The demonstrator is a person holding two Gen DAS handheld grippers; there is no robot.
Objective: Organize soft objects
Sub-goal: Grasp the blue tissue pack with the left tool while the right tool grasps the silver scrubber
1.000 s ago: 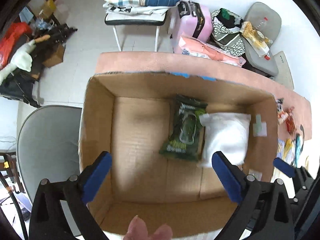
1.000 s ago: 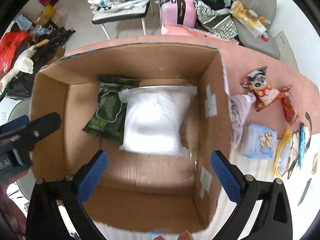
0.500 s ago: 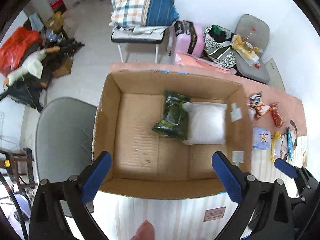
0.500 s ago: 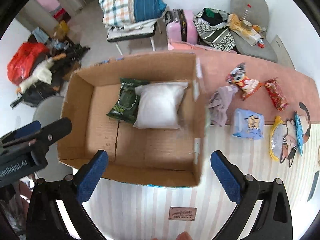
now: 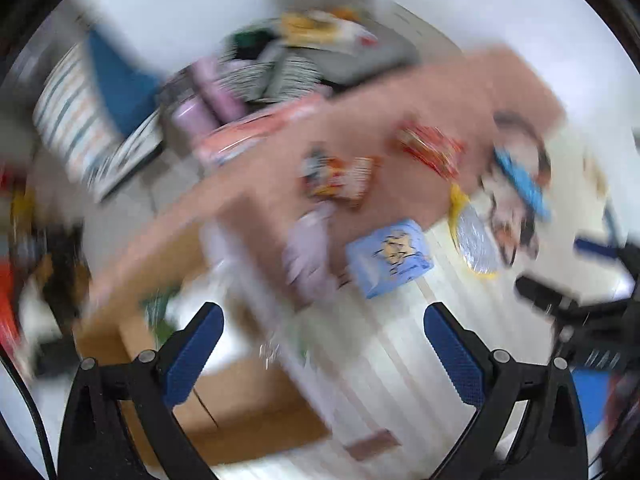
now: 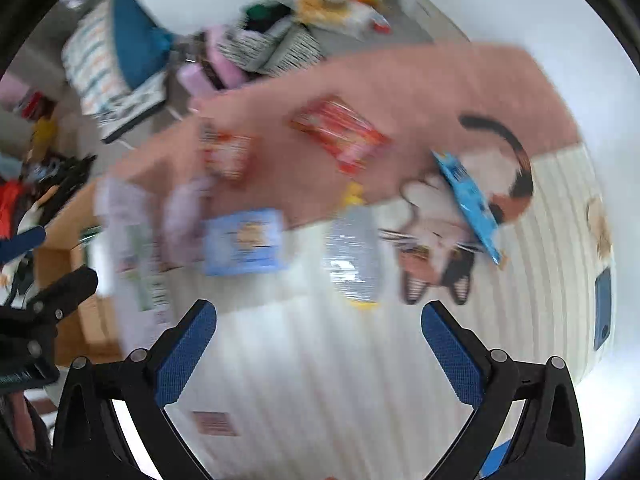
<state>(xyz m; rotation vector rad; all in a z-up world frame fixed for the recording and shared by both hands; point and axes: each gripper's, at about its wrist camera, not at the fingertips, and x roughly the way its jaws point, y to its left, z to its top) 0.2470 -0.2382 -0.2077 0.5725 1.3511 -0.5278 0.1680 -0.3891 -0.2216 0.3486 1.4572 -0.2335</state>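
Both views are motion-blurred. The cardboard box [image 5: 240, 412] lies at the lower left in the left wrist view and at the left edge [image 6: 80, 320] in the right wrist view. On the table sit a light blue pack [image 5: 390, 258] [image 6: 244, 248], a pale purple cloth [image 5: 310, 248] [image 6: 184, 220], a red snack packet [image 5: 430, 152] [image 6: 340, 134], a cartoon packet [image 5: 340, 178] [image 6: 226, 152], a silver-and-yellow pouch [image 5: 474, 240] [image 6: 352, 260] and a blue wrapper [image 5: 522, 178] [image 6: 466, 200]. My left gripper [image 5: 322, 356] and right gripper [image 6: 318, 354] are open and empty, above the striped mat.
A pink and cream mat with a cat figure [image 6: 452, 240] covers the table. Beyond the far edge are a chair with a plaid and blue pillow [image 6: 116, 60], a pink suitcase [image 5: 204, 100] and a grey chair piled with clothes [image 5: 304, 56]. Clutter lies on the floor at left.
Both grippers have swung right, away from over the box toward the loose items on the mat. The box has slid to the left of both views. Both jaws stay open.
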